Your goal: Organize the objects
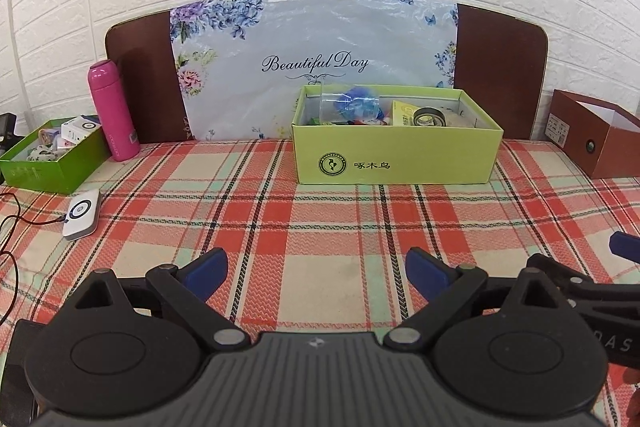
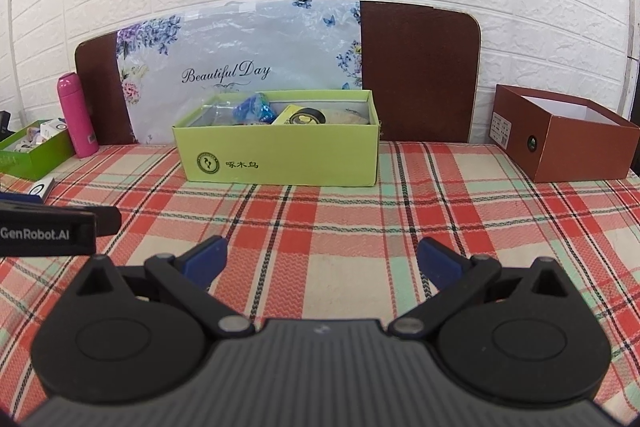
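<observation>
A yellow-green cardboard box stands at the back of the plaid tablecloth, holding a roll of dark tape, a blue crumpled item, a clear plastic cup and other small things. My left gripper hovers open over the cloth in front of the box, nothing between its blue pads. My right gripper is likewise open and empty, to the right of the left one. The left gripper's body shows at the right wrist view's left edge.
A brown open box sits at the far right. At far left stand a pink bottle, a green box of small items and a white device with a cable. A floral "Beautiful Day" bag leans against the wall.
</observation>
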A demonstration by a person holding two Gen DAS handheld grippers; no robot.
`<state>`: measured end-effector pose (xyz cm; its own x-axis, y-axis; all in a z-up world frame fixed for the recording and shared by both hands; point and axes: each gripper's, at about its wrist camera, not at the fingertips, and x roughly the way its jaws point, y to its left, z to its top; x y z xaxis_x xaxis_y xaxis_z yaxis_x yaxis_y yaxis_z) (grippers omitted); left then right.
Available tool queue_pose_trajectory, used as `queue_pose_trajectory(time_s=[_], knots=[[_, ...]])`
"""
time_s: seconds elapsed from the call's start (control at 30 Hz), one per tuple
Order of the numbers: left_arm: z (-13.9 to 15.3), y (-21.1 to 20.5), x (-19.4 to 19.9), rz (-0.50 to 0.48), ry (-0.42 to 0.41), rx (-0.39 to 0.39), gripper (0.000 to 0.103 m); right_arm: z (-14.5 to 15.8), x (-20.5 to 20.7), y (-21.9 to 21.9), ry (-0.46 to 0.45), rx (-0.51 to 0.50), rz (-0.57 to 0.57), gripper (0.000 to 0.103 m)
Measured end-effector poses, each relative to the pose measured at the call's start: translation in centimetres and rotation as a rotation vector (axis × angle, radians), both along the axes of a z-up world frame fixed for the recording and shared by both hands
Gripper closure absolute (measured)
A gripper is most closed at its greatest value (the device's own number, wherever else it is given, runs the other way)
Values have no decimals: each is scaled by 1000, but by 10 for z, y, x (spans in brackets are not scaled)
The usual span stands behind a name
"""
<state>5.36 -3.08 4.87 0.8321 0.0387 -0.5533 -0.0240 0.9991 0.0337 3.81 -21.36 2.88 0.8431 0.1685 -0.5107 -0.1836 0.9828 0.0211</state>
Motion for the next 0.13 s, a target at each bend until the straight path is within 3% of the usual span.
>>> queue_pose_trajectory(time_s=[0.13], knots=[[1, 0, -2, -8, -8, 3, 5, -1, 1, 1, 4, 0, -3, 0]])
